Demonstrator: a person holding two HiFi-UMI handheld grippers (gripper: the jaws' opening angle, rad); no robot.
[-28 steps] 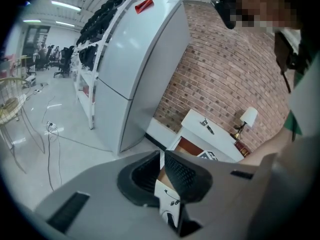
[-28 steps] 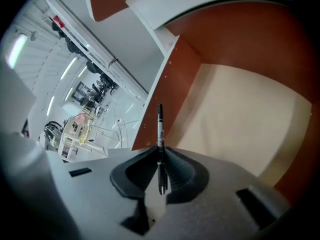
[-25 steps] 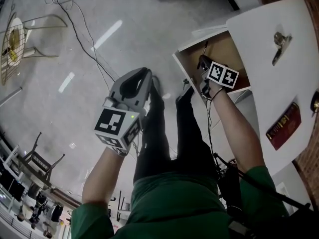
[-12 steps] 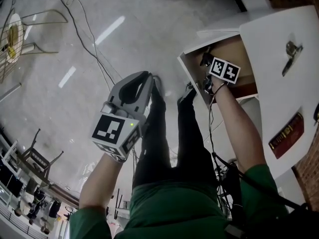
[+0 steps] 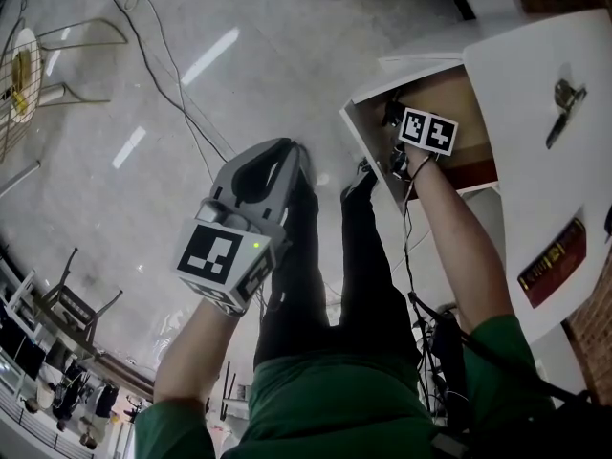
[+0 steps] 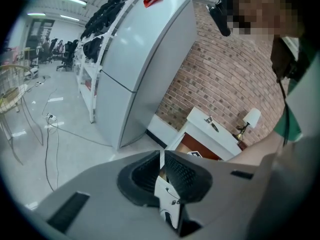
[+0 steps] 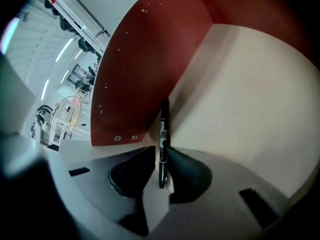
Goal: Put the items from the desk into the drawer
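— Step in hand?
— Dropping off the pen. Pinched between the jaws of the right gripper, lengthwise, pointing into the drawer near its red-brown side wall.
— Touching the drawer floor?
— Hard to tell; probably just above it.
— And the left gripper?
— Jaws pressed together, empty, out over the floor, well apart from the drawer.
— Next?
— Likely: spread the right jaws, lift clear, then fetch the metal clip or the red item from the bench above the drawer.
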